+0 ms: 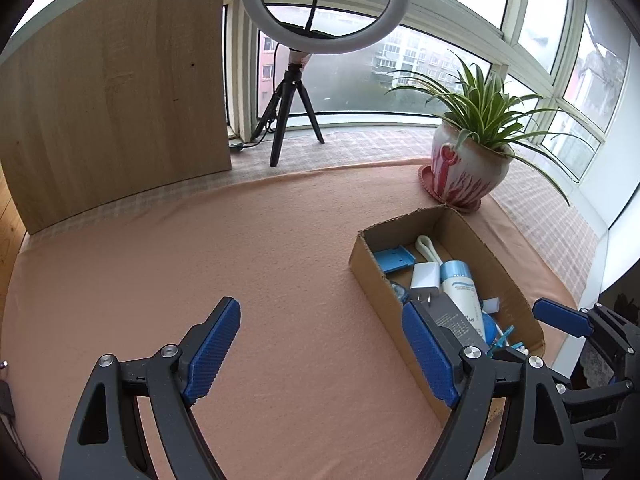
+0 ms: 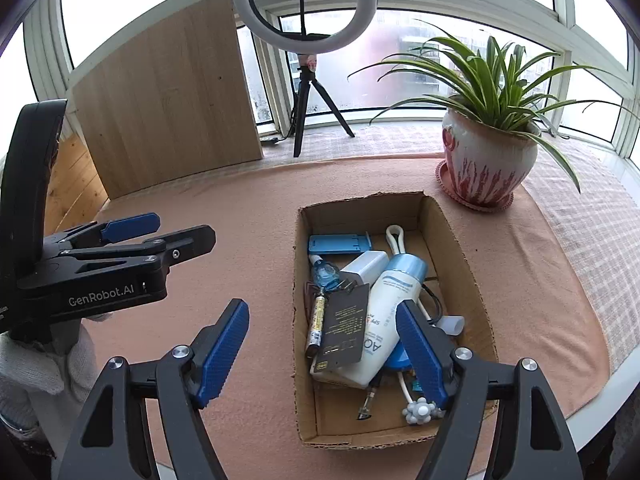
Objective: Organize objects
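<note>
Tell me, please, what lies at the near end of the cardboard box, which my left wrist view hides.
Observer: A small white flower-shaped piece lies there, on the floor of the cardboard box.
Operator: Anything along its left wall?
Observer: A pen lies beside that wall, next to a black tag.
Operator: Is the right gripper carrying anything?
Observer: No, the right gripper is open, nothing between its jaws.

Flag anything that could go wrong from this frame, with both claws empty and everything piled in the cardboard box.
1. Items overlap in the cardboard box: the black tag lies across the white bottle, so a grab may lift two things.
2. The right claw hangs over the box's near end; its fingers could catch the wall.
3. The potted plant stands close behind the box; a wide reach could brush its leaves.
</note>
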Demonstrator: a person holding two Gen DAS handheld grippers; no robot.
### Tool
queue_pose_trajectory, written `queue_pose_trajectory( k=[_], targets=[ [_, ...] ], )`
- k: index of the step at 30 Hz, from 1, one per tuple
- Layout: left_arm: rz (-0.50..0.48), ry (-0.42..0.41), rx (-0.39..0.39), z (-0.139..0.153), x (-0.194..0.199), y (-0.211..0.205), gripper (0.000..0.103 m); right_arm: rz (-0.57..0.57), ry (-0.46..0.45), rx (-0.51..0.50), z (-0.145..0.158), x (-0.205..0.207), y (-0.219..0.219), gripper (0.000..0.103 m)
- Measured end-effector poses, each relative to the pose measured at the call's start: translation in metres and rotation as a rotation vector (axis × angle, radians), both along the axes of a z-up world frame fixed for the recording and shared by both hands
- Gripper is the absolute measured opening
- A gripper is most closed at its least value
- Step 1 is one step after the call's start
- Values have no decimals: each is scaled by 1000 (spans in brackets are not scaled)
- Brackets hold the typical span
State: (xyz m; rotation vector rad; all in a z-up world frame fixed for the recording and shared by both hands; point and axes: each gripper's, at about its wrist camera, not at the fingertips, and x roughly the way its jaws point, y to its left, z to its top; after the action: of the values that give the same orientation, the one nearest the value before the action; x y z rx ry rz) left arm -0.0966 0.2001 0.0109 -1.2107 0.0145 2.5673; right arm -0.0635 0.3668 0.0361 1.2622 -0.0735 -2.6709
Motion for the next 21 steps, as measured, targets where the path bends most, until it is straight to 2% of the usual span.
queue_pose_trajectory(
  k=[11, 21],
  targets=[
    [118, -14, 6, 2, 37, -93, 86, 78, 7, 14, -2, 5, -71, 73],
    [202, -21, -1, 0, 69, -151, 86, 129, 13, 42, -7, 12, -125, 73]
  ],
)
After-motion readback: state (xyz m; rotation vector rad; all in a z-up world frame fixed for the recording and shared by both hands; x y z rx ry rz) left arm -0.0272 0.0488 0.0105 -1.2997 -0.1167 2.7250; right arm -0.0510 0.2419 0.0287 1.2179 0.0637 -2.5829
